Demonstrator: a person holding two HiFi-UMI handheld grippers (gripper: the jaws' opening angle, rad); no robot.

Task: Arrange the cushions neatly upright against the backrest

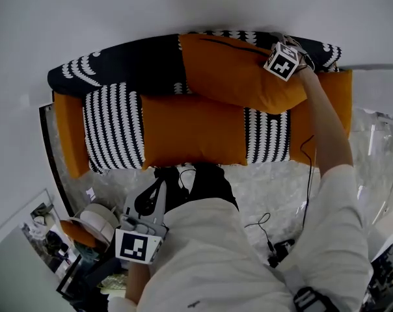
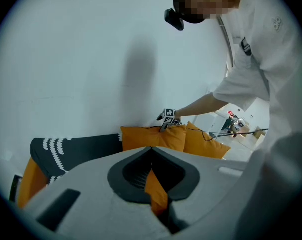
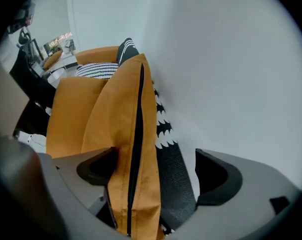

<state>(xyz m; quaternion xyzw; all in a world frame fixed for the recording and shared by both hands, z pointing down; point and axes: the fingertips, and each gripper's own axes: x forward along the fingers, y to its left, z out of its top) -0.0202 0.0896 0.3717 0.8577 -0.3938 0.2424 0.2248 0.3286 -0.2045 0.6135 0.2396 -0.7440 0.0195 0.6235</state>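
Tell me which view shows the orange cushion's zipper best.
Right gripper view: the zipper runs close-up down the edge of the orange cushion, between the open right tongs. Head view shows it only as a thin dark line on top. In the left gripper view the cushion is too distant.

No legible words, brands, numbers or signs anywhere. Only black-and-white square patterns, without letters or digits, on the right gripper's cube (image 1: 283,61) and the left gripper's cube (image 1: 138,246). Small emblem on the white shirt (image 2: 277,22), too blurred to read.
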